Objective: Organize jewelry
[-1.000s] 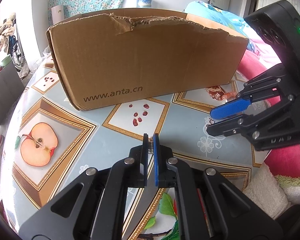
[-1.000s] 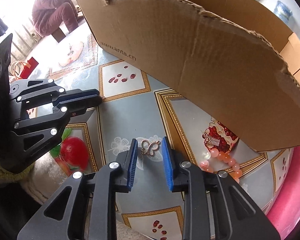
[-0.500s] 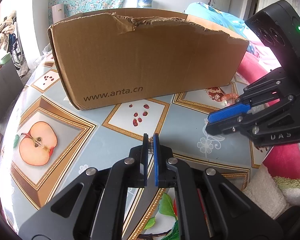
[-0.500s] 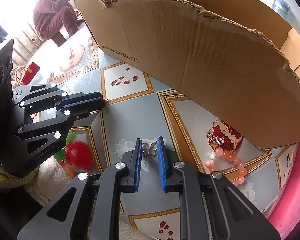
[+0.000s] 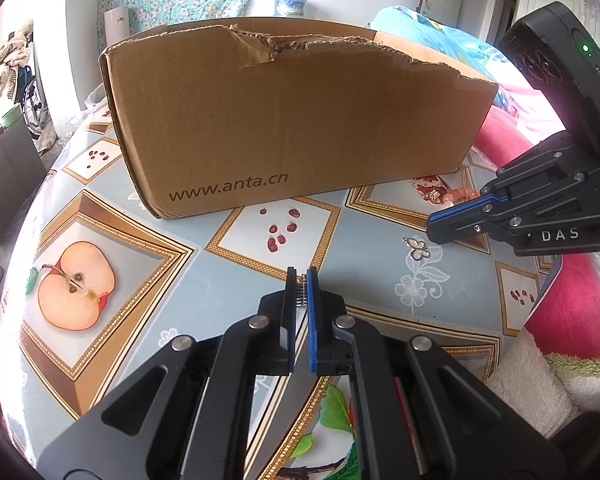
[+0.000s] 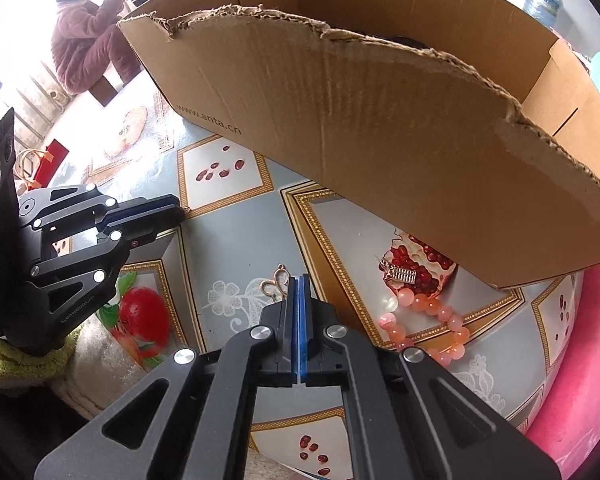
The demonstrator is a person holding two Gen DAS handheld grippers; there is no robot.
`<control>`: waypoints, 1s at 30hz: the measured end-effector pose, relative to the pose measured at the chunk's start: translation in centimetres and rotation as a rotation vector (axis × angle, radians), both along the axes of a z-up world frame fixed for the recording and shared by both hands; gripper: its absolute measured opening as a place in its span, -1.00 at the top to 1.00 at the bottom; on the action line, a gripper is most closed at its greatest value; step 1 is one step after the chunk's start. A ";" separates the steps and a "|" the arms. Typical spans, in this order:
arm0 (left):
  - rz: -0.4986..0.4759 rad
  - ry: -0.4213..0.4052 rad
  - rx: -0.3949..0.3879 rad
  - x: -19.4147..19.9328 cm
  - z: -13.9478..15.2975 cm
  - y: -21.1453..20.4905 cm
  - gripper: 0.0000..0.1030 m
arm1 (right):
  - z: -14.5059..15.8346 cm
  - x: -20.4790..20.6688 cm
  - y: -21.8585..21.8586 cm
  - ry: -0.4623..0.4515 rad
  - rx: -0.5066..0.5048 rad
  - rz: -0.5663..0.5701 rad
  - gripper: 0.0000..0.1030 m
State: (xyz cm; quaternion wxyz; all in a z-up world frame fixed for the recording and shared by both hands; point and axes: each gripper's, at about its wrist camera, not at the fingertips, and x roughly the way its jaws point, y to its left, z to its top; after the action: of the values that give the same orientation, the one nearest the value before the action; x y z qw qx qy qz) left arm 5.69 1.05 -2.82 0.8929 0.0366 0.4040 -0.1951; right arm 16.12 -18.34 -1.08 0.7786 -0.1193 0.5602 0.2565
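Rose-gold butterfly-shaped pendant (image 6: 274, 285) lies flat on the fruit-patterned worktop (image 6: 236, 256), at about ten o'clock from the tips of the right gripper (image 6: 299, 278), whose blue pads meet with nothing visible between them. The pendant's long axis runs roughly twelve to six, alongside the left finger. Whether an edge is caught cannot be told. The right hand is much the nearer. The left gripper (image 5: 300, 276) is clamped on a small ribbed metal charm (image 5: 300, 294). Only the left wrist view shows the pendant seemingly clear of the right gripper. Only the right wrist view shows the whole peach bead bracelet (image 6: 432, 320) beside the torn brown cardboard box (image 6: 380, 120).
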 end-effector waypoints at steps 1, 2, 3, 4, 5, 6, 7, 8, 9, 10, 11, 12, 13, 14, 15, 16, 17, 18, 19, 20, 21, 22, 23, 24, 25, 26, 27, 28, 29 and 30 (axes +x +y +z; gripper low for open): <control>0.000 0.000 0.000 0.0 0.0 0.0 0.92 | 0.1 -0.2 0.0 0.004 0.010 0.002 1.00; 0.001 0.000 -0.001 0.0 0.0 0.0 0.92 | 0.1 -0.3 0.1 0.007 0.018 0.006 1.00; 0.001 -0.001 -0.001 0.0 0.0 0.1 0.92 | 0.1 -0.6 0.2 0.008 0.019 0.015 1.00; 0.002 -0.001 -0.001 0.0 0.0 0.0 0.92 | 0.0 -0.8 0.5 0.006 0.011 0.027 1.00; 0.002 -0.001 -0.002 0.0 0.0 0.1 0.92 | -0.1 -0.8 0.7 0.001 -0.004 0.036 1.00; 0.001 -0.001 -0.002 0.0 0.0 0.1 0.92 | -0.3 -0.9 0.8 -0.007 -0.025 0.042 1.00; 0.001 -0.001 -0.001 0.0 0.0 0.0 0.92 | -0.6 -0.9 0.9 -0.016 -0.048 0.044 1.00; 0.000 0.000 0.000 0.0 0.0 0.0 0.92 | -0.6 -0.8 0.8 -0.026 -0.051 0.044 1.00; 0.000 -0.001 0.000 0.0 0.0 0.1 0.92 | -0.6 -0.7 0.9 -0.029 -0.053 0.040 1.00; 0.000 0.000 0.000 0.0 0.0 0.1 0.92 | -0.6 -0.5 0.8 -0.038 -0.060 0.032 1.00; 0.000 0.000 0.000 0.0 0.0 0.1 0.92 | -0.6 -0.3 0.8 -0.050 -0.069 0.025 1.00; 0.001 0.000 -0.001 0.0 -0.1 0.2 0.92 | -0.6 -0.1 0.8 -0.054 -0.069 0.021 1.00; 0.001 0.001 -0.001 0.1 -0.1 0.2 0.92 | -0.7 0.1 0.8 -0.053 -0.064 0.014 1.00; 0.001 0.001 -0.001 0.1 -0.1 0.1 0.92 | -0.7 0.4 0.7 -0.054 -0.059 0.007 1.00; 0.001 0.001 -0.001 0.1 -0.1 0.1 0.92 | -0.8 0.6 0.7 -0.057 -0.054 0.003 1.00; 0.001 0.001 -0.002 0.1 -0.1 0.1 0.92 | -0.9 0.8 0.8 -0.059 -0.047 -0.002 1.00; 0.002 0.001 -0.003 0.1 0.0 0.1 0.92 | -0.9 0.9 0.8 -0.061 -0.042 -0.008 0.99; 0.002 0.001 -0.004 0.1 0.0 0.1 0.92 | -1.0 1.0 0.7 -0.064 -0.037 -0.015 0.92; 0.003 0.002 -0.005 0.1 0.0 0.2 0.92 | -1.0 1.1 0.6 -0.066 -0.032 -0.023 0.92; 0.003 0.002 -0.005 0.2 0.0 0.2 0.92 | -1.0 1.2 0.6 -0.062 -0.026 -0.031 0.92; 0.002 0.002 -0.004 0.1 0.0 0.3 0.92 | -1.0 1.3 0.6 -0.059 -0.020 -0.037 0.92; 0.001 0.002 -0.004 0.1 0.0 0.2 0.92 | -0.9 1.3 0.5 -0.056 -0.007 -0.038 0.92; 0.000 0.002 -0.004 0.1 0.0 0.2 0.92 | -0.7 1.2 0.4 -0.054 0.004 -0.034 0.92; 0.001 0.002 -0.005 0.1 0.0 0.2 0.92 | -0.5 1.1 0.4 -0.053 0.014 -0.020 0.92; 0.001 0.002 -0.006 0.2 0.0 0.2 0.92 | -0.4 0.8 0.5 -0.053 0.014 0.000 0.91; 0.002 0.001 -0.006 0.1 -0.1 0.3 0.92 | -0.2 0.6 1.0 -0.055 0.003 0.022 0.85; 0.002 0.001 -0.007 0.1 -0.1 0.3 0.92 | -0.2 0.3 1.4 -0.058 -0.011 0.040 0.72; 0.003 0.001 -0.008 0.2 -0.1 0.2 0.92 | -0.3 0.1 1.7 -0.061 -0.031 0.060 0.66; 0.003 0.001 -0.009 0.2 -0.1 0.2 0.92 | -0.5 -0.1 2.0 -0.065 -0.050 0.071 0.63; 0.003 0.001 -0.010 0.2 -0.1 0.2 0.92 | -0.7 -0.3 2.2 -0.070 -0.074 0.077 0.63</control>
State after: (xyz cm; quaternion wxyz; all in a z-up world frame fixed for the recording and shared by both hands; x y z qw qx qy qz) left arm 5.85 1.29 -2.90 0.8931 0.0314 0.4036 -0.1959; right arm 15.87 -16.12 -1.76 0.7822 -0.1782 0.5368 0.2613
